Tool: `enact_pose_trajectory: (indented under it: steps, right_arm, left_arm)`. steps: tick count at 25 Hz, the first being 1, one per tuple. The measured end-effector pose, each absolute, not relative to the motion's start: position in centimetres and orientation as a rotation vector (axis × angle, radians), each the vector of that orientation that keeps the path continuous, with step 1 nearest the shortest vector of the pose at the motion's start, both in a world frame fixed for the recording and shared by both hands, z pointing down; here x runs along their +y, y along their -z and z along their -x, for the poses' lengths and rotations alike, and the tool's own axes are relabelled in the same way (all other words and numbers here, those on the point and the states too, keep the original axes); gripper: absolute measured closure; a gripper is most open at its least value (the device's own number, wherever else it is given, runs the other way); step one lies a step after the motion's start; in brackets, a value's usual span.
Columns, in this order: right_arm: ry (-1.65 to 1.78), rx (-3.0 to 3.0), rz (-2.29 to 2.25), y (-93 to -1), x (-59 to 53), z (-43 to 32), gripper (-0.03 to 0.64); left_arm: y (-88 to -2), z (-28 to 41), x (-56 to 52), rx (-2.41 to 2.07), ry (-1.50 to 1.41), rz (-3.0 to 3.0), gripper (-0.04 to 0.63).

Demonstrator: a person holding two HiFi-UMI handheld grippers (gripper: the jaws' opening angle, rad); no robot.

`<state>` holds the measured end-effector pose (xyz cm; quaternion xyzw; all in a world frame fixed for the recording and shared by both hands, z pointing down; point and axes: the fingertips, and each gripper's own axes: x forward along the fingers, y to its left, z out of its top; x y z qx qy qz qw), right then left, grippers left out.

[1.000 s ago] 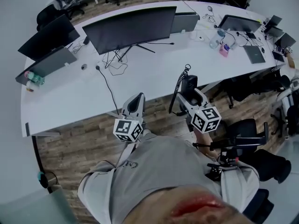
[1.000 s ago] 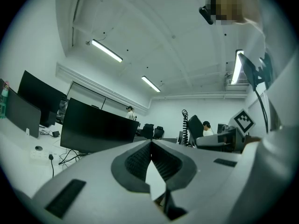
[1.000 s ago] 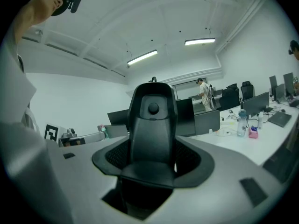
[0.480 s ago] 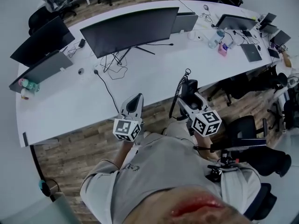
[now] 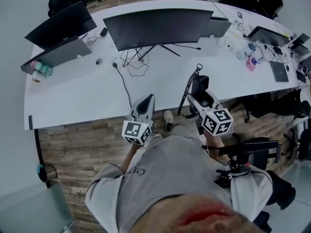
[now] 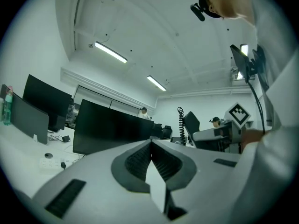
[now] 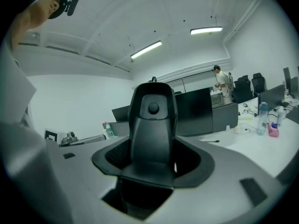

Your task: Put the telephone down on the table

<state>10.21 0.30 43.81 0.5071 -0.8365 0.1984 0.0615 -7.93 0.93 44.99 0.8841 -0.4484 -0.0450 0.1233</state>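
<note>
A black telephone handset [image 5: 199, 85] with a coiled cord [image 5: 188, 86] stands upright in my right gripper [image 5: 201, 95], whose jaws are shut on it near the front edge of the white curved table [image 5: 87, 98]. In the right gripper view the handset [image 7: 153, 125] fills the middle between the jaws. My left gripper [image 5: 146, 103] hovers by the table's front edge, left of the handset, shut with nothing in it; the left gripper view shows its jaws [image 6: 151, 155] pressed together and the handset [image 6: 190, 124] off to the right.
On the table stand a wide dark monitor [image 5: 158, 28], two more monitors [image 5: 58, 25] at the left, loose cables [image 5: 131, 62], a bottle [image 5: 41, 68] and laptops [image 5: 279, 71] at the right. Office chairs [image 5: 252, 149] stand on the wooden floor to my right.
The head view has shifted, so the table and monitors sit further right. Both grippers have moved slightly right; the handset stays clamped in the right one.
</note>
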Motion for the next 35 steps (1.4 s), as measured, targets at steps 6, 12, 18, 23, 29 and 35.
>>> enact_pose_trajectory:
  steps: [6,12,18,23,29,35]
  right_arm:
    - [-0.613,-2.641,-1.410,-43.7,-5.4,-8.0,0.336]
    - [-0.640,-2.678,-1.385,-44.3,-10.8,-8.9,0.336]
    - [-0.679,-2.699,-1.389,-46.0,-15.2,-10.6,0.336]
    - [-0.734,-2.700,-1.411,-47.3,-18.4,-12.6,0.336]
    - [-0.743,-2.680,-1.385,-48.4,-21.4,-14.6,0.336]
    - [-0.727,-2.671,-1.384,-48.3,-23.8,-15.3,0.336]
  left_arm:
    - [-45.1,10.1,-2.3,-1.447,0.094,-2.484,0.584]
    - [-42.7,9.4,-7.1,-1.543,0.115,-2.491,0.584]
    - [-42.1,7.2,-11.7,-1.562,0.092,-2.507,0.584]
    - [-41.9,4.2,-15.4,-1.516,0.033,-2.531,0.584]
    - [-41.6,1.0,-18.6,-1.493,0.034,-2.530,0.584]
    - [-41.6,-0.4,-20.0,-1.452,0.035,-2.545,0.584]
